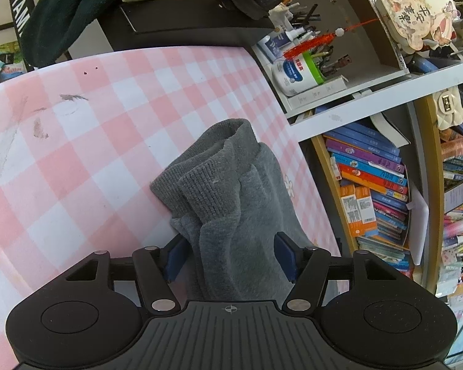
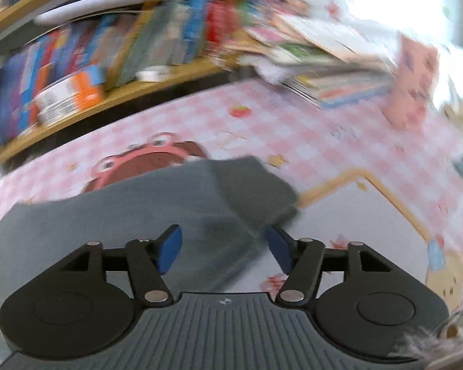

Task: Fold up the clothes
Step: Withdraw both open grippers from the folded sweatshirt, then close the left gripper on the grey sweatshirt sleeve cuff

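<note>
The gray garment (image 1: 231,203) lies bunched on the pink checked table (image 1: 92,160), close to the bookshelf (image 1: 373,191). The left gripper (image 1: 230,254) has its jaws apart, with gray cloth between them but not squeezed. The right gripper (image 2: 220,248) is open too, over the flat part of the garment. That view is blurry.

Matt grey ribbed-knit garment (image 1: 231,185), fleecy cloth
</note>
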`<state>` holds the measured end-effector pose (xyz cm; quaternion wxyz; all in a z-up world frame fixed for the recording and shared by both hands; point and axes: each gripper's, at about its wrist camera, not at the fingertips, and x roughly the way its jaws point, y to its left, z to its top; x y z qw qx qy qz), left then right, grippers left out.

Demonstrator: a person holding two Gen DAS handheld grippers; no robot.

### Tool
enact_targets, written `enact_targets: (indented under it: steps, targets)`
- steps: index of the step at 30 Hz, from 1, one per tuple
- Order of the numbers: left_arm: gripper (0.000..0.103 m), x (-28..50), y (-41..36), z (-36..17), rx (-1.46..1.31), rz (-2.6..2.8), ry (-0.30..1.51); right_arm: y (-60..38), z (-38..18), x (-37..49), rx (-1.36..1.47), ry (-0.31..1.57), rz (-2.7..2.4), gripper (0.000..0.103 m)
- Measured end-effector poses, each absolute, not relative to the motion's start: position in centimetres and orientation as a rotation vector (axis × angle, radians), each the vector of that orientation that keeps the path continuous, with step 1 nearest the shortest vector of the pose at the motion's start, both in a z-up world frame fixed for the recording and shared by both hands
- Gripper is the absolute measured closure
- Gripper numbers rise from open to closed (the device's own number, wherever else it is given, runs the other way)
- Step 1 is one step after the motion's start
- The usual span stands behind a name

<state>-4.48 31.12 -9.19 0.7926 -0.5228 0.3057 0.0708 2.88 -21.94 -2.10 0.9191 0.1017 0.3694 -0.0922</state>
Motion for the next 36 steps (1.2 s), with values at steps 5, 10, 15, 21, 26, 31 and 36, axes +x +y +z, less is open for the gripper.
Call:
enact_targets:
  steps: [5, 10, 15, 21, 26, 31, 36]
  targets:
    - [0.052, -4.3, 31.0, -8.9, -1.099, 0.166, 0.675, -15.5, -1.5, 3.4, 0.005, 0.765, 0.061, 0.032]
    - [0.08, -4.1, 31.2, -9.6, -1.147, 0.204, 0.695, -7.6, -1.9, 4.9, -0.201, 0.783, 0.325, 0.03]
    - [0.092, -3.2, 30.7, -8.6, -1.077, 0.189, 0.702, -0.9, -2.3, 5.5, -0.302, 0.765, 0.456, 0.03]
    - [0.091, -3.9, 27.1, -2.5, -0.785, 0.011, 0.521, 2.9, -4.6, 4.3, -0.423, 0.814, 0.496, 0.029]
    - [0.09, -3.9, 29.6, -7.1, -0.993, 0.15, 0.632, 3.1, -4.9, 4.0, -0.414, 0.812, 0.492, 0.029]
    - [0.065, -4.3, 30.7, -9.6, -1.12, 0.185, 0.66, 2.5, -5.0, 4.0, -0.368, 0.813, 0.475, 0.027]
    - [0.06, -3.8, 30.4, -9.7, -1.097, 0.167, 0.659, 2.7, -4.6, 4.1, -0.338, 0.802, 0.468, 0.029]
